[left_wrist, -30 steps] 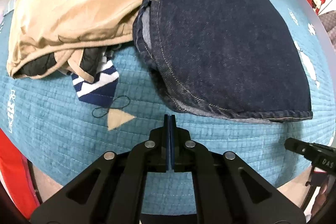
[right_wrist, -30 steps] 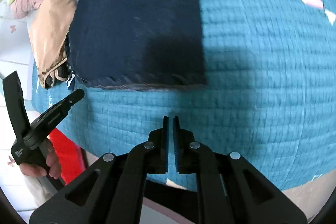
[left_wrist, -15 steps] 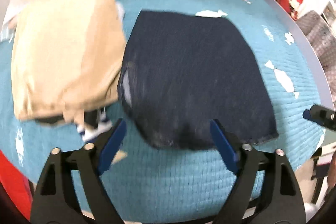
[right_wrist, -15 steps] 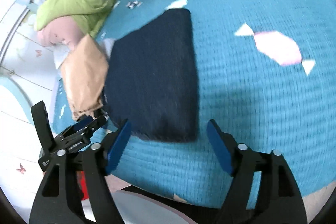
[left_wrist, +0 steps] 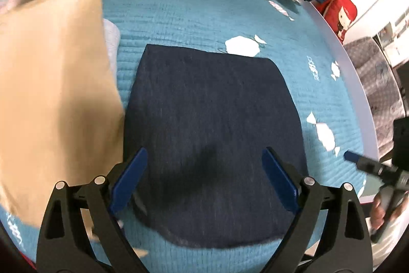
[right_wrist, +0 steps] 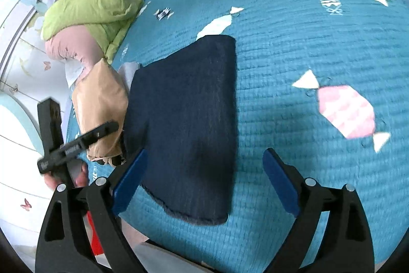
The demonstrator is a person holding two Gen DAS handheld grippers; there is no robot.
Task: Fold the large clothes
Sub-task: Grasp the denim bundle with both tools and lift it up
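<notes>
Above the teal quilted bedspread (left_wrist: 199,17), your left gripper (left_wrist: 204,181) and right gripper (right_wrist: 204,181) hang with jaws opening wide and empty, since the folded dark denim garment (left_wrist: 212,119) lies flat beside the folded tan garment (left_wrist: 51,94), apparently finished.

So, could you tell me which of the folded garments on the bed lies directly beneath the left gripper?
The dark denim piece, folded flat on the teal quilt. The left gripper frames it with opening jaws, nothing between them, while the tan garment lies off to its side.
</notes>
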